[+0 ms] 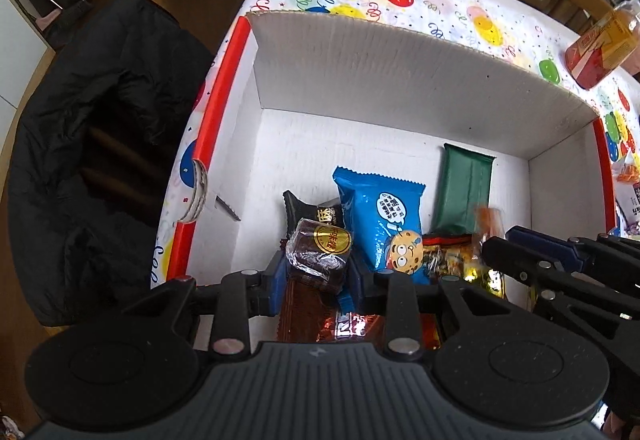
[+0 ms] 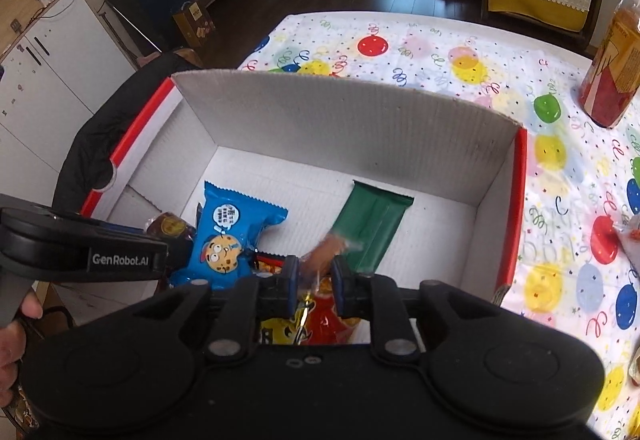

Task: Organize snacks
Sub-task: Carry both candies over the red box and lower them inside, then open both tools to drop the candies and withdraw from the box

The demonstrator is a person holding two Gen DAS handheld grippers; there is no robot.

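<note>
Balloon tablecloth [image 2: 460, 52] | box [image 1: 360, 68] | left gripper [image 1: 318, 272] jaws clamp brown cake [image 1: 318, 252]

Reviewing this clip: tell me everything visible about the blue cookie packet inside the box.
The blue cookie packet is a glossy, puffy plastic pillow pack with crimped zigzag ends, printed with a cartoon cookie face and a white speech bubble. It looks sealed and lies flat but slanted on the white cardboard box floor, overlapping darker wrappers at its side and lower end. Neither gripper holds it.

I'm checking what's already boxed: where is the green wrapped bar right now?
The green wrapped bar lies flat on the floor of the white cardboard box, toward its far right part, just right of the blue cookie packet in both wrist views.
</note>
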